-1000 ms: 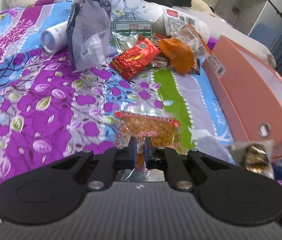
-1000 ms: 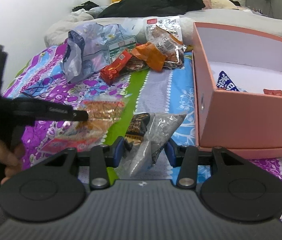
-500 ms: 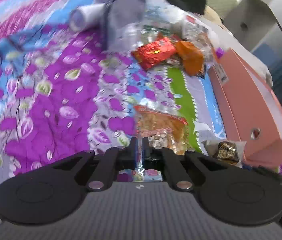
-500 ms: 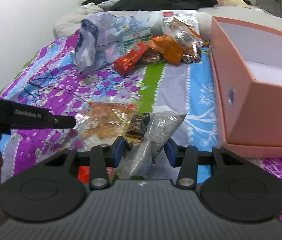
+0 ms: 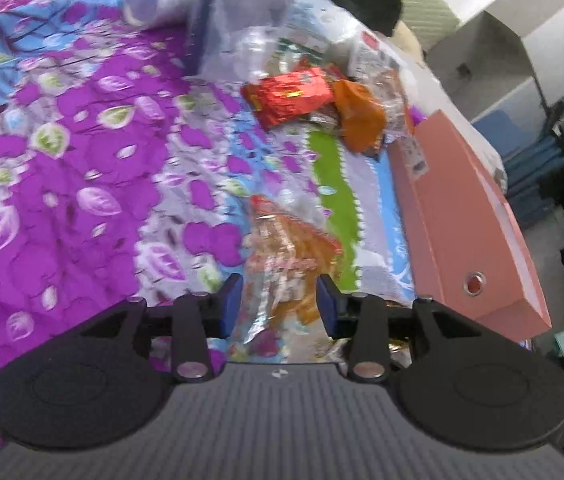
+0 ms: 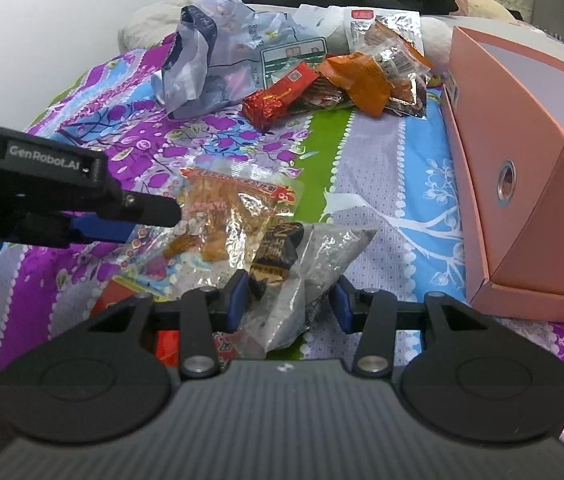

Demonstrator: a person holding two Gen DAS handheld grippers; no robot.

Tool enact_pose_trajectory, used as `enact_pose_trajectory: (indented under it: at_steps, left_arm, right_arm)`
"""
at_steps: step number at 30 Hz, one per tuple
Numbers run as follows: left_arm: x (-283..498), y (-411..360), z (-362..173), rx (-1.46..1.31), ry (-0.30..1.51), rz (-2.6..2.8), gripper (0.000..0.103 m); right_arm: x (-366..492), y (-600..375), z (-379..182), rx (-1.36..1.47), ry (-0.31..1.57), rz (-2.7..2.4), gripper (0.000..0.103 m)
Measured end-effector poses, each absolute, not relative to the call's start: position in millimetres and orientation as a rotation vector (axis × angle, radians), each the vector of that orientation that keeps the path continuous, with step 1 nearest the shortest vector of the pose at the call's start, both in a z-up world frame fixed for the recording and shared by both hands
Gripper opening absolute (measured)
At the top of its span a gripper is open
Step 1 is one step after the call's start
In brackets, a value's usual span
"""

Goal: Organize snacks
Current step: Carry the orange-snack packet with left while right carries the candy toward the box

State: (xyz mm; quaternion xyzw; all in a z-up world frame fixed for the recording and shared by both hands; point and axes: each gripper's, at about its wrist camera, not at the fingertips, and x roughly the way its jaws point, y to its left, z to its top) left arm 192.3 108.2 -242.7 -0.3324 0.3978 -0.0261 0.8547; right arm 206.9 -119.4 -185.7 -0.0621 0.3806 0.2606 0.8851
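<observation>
A clear packet of orange snacks lies on the floral bedspread; it also shows in the right wrist view. My left gripper is open with the packet's near end between its jaws, and shows from the side in the right wrist view. My right gripper is open around a crinkled clear bag with a dark wrapped snack. A pink box stands open at the right; it also shows in the left wrist view.
A pile of snacks lies further back: a red packet, an orange packet, clear packets and a grey plastic bag. A white tube lies at the back left. Dark clothes and pillows lie at the bed's head.
My left gripper was shut on the orange snack packet's edge and has now opened, and it has swung left. My right gripper stays open around the clear bag.
</observation>
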Motion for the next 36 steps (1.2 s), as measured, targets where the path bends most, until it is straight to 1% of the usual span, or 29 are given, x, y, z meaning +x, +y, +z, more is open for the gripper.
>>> enact_pose_trajectory:
  at_steps: [11, 12, 13, 14, 16, 19, 21, 27, 34, 36]
  left_arm:
    - [227, 73, -241, -0.462, 0.856, -0.065, 0.045]
    - [228, 69, -241, -0.434, 0.858, -0.06, 0.041]
    - [228, 66, -240, -0.405, 0.862, -0.051, 0.034]
    - [229, 64, -239, -0.384, 0.864, -0.052, 0.032]
    - [228, 62, -237, -0.368, 0.865, -0.055, 0.025]
    - [225, 60, -230, -0.337, 0.856, -0.052, 0.019]
    - [223, 60, -225, -0.339, 0.846, -0.05, 0.018]
    - [220, 66, -195, -0.347, 0.798, -0.027, 0.017]
    - [232, 64, -137, -0.319, 0.715, -0.043, 0.017]
    - [237, 61, -120, -0.314, 0.686, -0.057, 0.014]
  right_arm:
    - [207, -119, -186, -0.113, 0.799, 0.538, 0.046]
    - [208, -120, -186, -0.11, 0.801, 0.537, 0.047]
    - [208, -120, -185, -0.107, 0.804, 0.535, 0.047]
    - [209, -121, -184, -0.105, 0.807, 0.533, 0.047]
    - [210, -123, -181, -0.1, 0.813, 0.522, 0.047]
    - [213, -126, -174, -0.098, 0.81, 0.5, 0.047]
    - [214, -131, -168, -0.09, 0.803, 0.488, 0.047]
    - [219, -143, -137, -0.087, 0.747, 0.474, 0.047]
    - [237, -150, -90, -0.082, 0.649, 0.459, 0.047]
    - [243, -153, -76, -0.084, 0.613, 0.453, 0.047]
